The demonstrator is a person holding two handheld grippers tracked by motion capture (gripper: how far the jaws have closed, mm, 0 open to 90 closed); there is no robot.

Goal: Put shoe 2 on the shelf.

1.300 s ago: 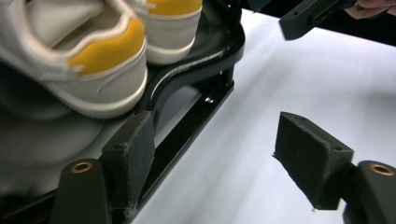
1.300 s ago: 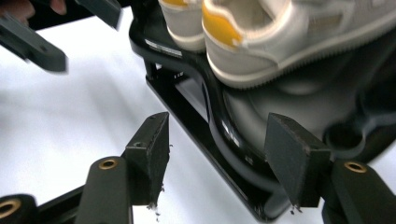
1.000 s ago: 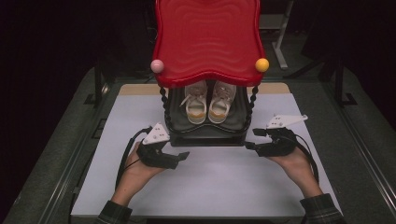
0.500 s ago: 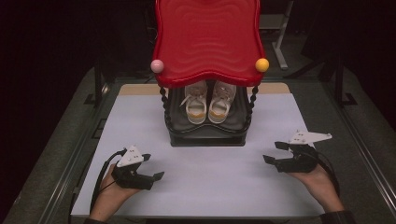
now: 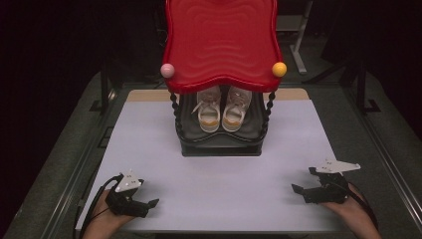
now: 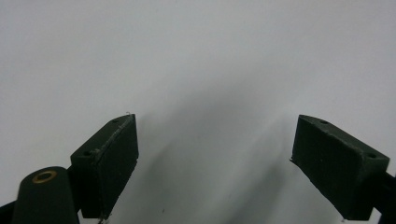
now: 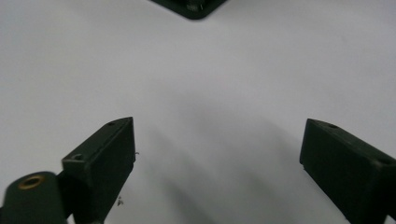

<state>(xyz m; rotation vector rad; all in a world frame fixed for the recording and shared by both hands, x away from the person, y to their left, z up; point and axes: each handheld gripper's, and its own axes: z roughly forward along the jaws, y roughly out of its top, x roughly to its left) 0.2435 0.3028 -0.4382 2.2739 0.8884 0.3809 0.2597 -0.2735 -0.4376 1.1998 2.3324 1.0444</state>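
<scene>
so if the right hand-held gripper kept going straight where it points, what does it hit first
Probably the black lower shelf of the rack holding the sneakers; the right hand-held gripper has bare white tabletop before it, though depth is unclear.

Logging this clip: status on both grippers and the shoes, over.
Left gripper open, empty, near table edge. Right gripper open, empty, near edge. Shoes paired on rack's lower shelf under red top. Table between bare.
</scene>
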